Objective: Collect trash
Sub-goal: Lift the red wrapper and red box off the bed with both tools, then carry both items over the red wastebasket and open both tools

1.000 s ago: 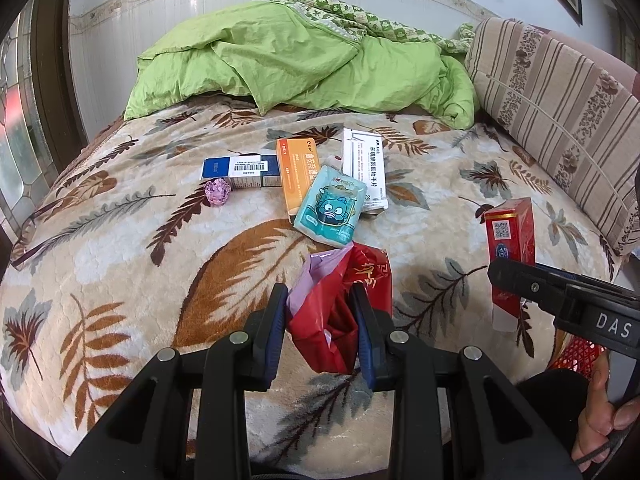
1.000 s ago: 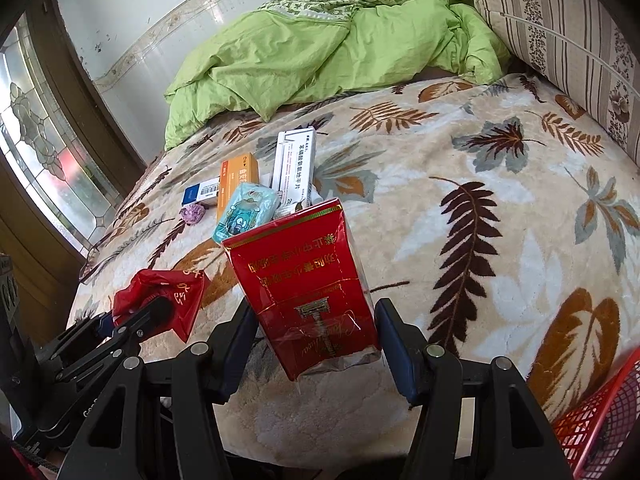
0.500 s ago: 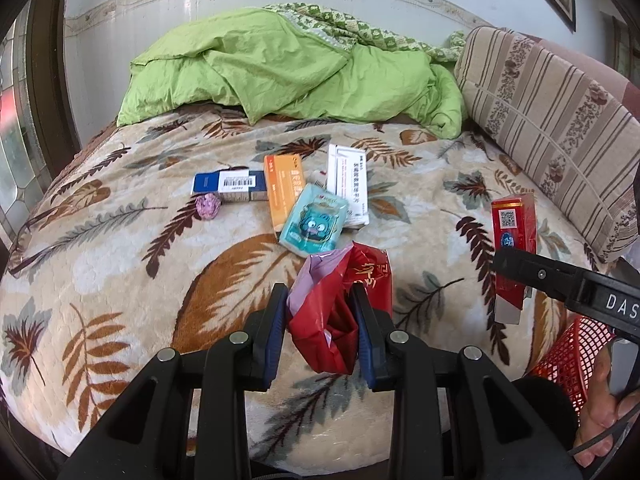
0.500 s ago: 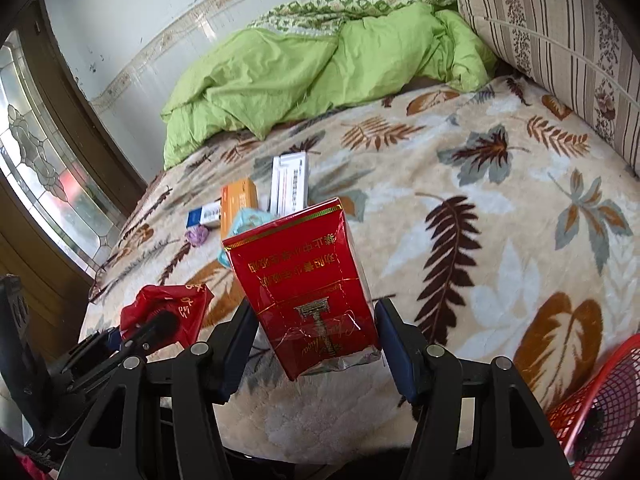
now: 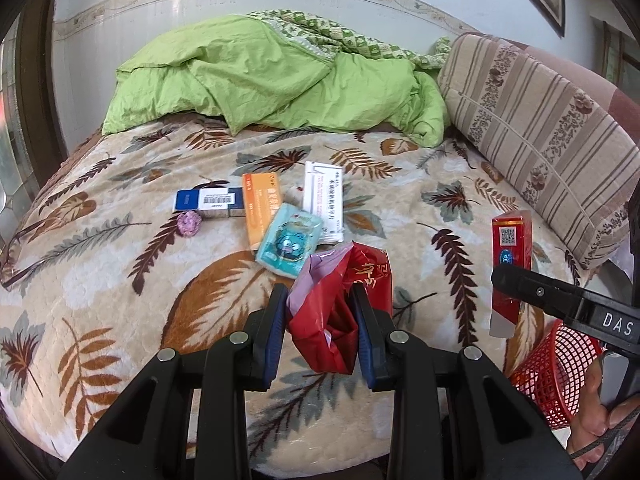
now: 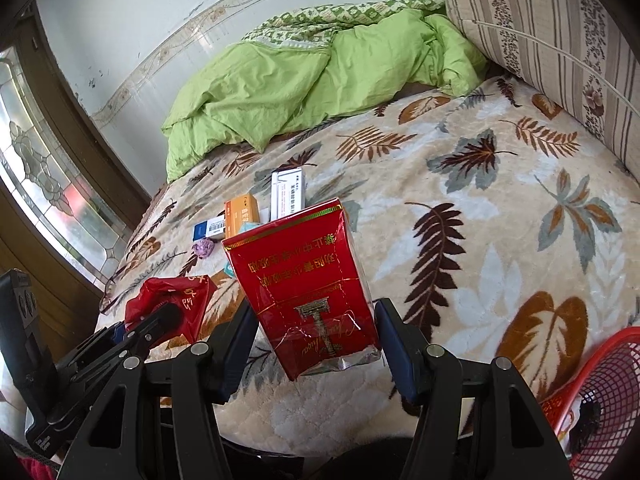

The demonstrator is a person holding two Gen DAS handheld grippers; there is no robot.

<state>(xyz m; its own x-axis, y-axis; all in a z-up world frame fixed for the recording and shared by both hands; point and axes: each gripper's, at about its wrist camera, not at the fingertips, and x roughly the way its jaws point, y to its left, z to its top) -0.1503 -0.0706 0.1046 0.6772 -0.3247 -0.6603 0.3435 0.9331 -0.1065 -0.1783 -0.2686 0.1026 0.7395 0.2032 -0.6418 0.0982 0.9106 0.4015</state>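
Where writing can be read in the left wrist view, the letters "DAS" are seen in white on the black body of the right gripper; a barcode label is carried by the blue and white box, and a QR code by the narrow side of the red carton. Chinese print on the orange box and the white box is too small to be made out. A cartoon face is printed on the teal packet. The left gripper is closed narrowly on a crumpled red bag, which is pinched between both pads and rises above them, gold characters showing on its upper fold. The boxes and a purple ball lie beyond it on the leaf-patterned blanket. A red mesh basket is seen at lower right.

Seen from the right wrist, the red carton is clamped at its lower end between the wider-set jaws of the right gripper, tilted, its gold Chinese lettering upside down and unreadable. The left gripper with its red bag is held to the left, and the basket's rim shows at lower right.
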